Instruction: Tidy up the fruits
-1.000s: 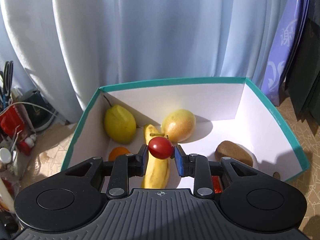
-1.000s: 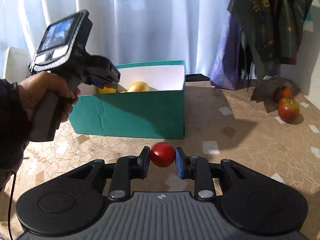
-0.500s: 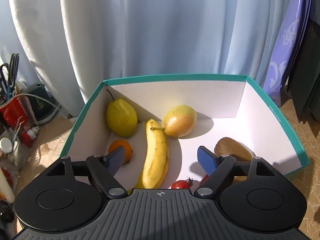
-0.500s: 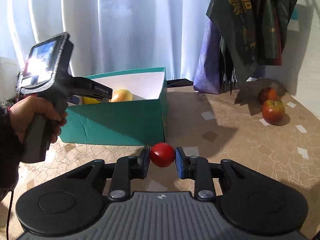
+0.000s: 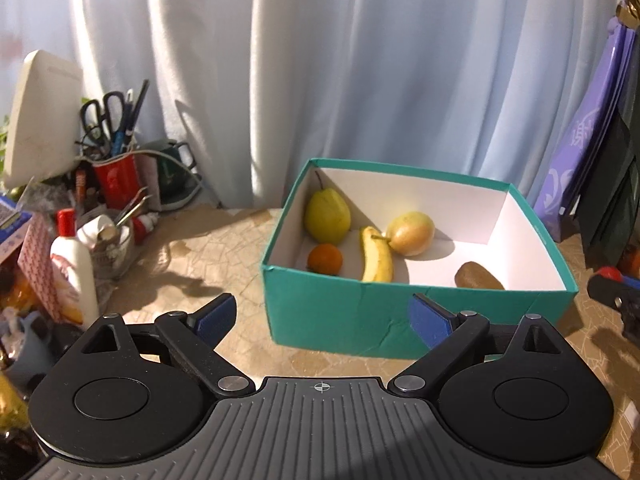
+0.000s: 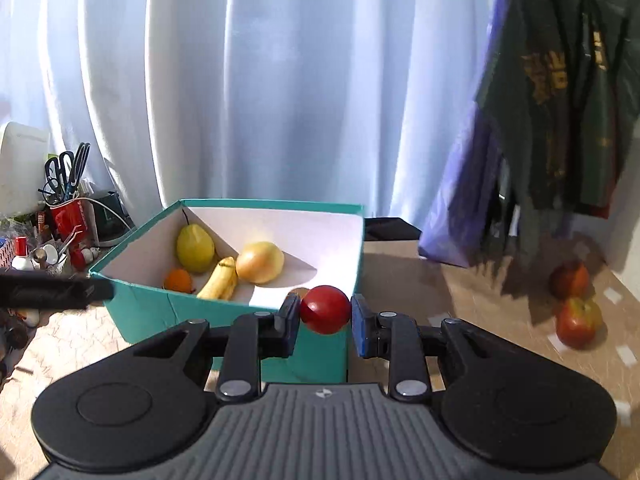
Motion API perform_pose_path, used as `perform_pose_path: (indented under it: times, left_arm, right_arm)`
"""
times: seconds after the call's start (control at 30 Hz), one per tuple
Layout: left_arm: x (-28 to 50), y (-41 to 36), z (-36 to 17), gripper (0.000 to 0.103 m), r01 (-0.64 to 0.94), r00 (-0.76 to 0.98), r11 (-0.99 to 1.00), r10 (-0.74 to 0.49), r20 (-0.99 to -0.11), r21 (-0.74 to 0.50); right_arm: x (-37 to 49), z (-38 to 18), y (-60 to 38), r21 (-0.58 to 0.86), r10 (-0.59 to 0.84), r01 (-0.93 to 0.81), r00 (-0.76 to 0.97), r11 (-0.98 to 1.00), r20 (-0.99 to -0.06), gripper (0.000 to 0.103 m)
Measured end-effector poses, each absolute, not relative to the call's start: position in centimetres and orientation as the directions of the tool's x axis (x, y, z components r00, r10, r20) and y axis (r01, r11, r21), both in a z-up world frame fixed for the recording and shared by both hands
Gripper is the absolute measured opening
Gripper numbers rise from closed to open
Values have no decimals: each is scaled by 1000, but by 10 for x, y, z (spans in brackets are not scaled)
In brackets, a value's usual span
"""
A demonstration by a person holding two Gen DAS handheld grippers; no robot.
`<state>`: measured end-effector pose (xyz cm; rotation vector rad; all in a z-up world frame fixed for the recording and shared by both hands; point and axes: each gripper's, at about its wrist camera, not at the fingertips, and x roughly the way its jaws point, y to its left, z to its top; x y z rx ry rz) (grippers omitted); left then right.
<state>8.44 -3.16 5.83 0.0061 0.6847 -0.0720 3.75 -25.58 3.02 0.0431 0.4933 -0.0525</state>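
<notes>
1. at the far left a clutter of desk things stood against the pale curtain: a red cup of scissors and pens, a white bottle with a red cap, and a white panel behind them.
2. the left gripper hung over bare tabletop just in front of the teal box. its jaws stood far apart and were opening, with nothing between the blue pads.
3. the teal box, white inside, sat on the patterned tabletop near the curtain. in it lay a green pear in the back left corner, an orange in front of that, a banana beside the orange, a yellow pear touching the banana's far end, and a kiwi apart at the right.
4. the right gripper was clamped narrow on a small red tomato, pads pressing both sides, held up at the box's near right corner.
5. right of the box, a purple bag and dark bags hung down near the table.
6. at the far right two red apples sat on the table, one behind the other, well apart from the box.
</notes>
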Motion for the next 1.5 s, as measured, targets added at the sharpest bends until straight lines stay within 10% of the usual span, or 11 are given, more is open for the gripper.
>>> perform_pose_path:
  times: [1.07,1.5]
  left_arm:
    - [75,-1,34,101,-48,696,998,64,-716,42]
    - [82,1,27,102,-49,648,998,58,-760,35]
  right_arm:
    - [148,-17,-240,-45,-63,45,812,998,-581,27]
    - [141,-8,-239,-49,-61,40,835,998,-547,68]
